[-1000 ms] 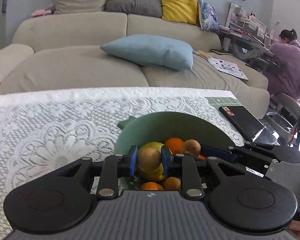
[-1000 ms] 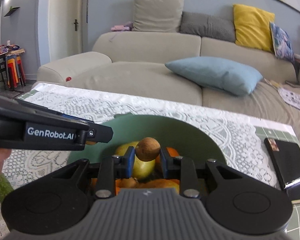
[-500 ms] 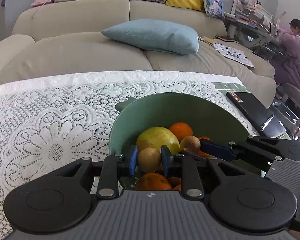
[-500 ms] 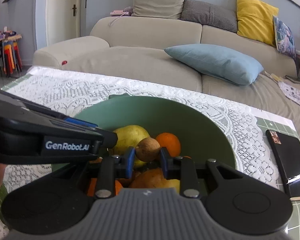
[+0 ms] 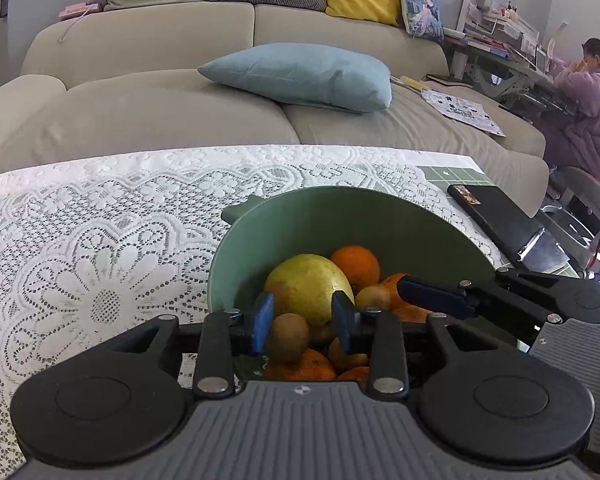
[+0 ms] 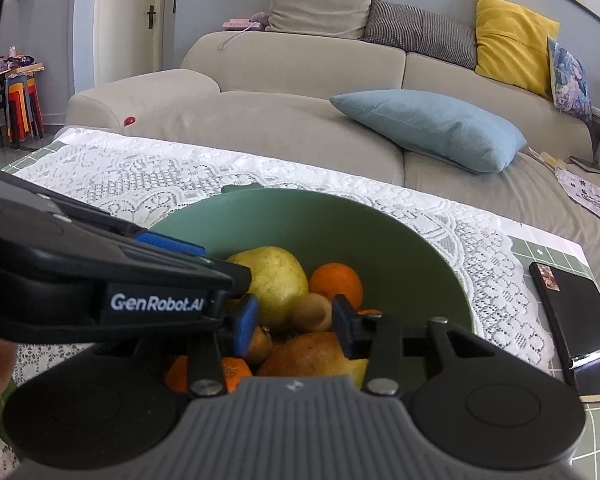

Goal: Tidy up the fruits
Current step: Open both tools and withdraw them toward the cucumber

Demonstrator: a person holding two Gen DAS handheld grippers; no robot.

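A green bowl [image 5: 340, 216] [image 6: 400, 248] on the lace-covered table holds a large yellow-green pear [image 5: 306, 282] [image 6: 276, 276], oranges [image 5: 356, 264] [image 6: 336, 282] and small brown fruits. My left gripper [image 5: 302, 320] is open over the bowl; a brown fruit [image 5: 289, 337] lies loose between its blue pads on the pile. My right gripper [image 6: 293, 322] is open over the bowl; another brown fruit [image 6: 312, 312] rests by its right pad. Each gripper's arm shows in the other's view.
A white lace cloth [image 5: 100, 240] covers the table. A black phone-like slab [image 5: 496, 220] [image 6: 572, 312] lies at the right edge. A beige sofa with a blue cushion [image 5: 300, 76] stands behind the table. A person sits far right [image 5: 588, 92].
Both grippers lowered toward the bowl and opened. Each let go of its small brown fruit, which now lies on the fruit pile.
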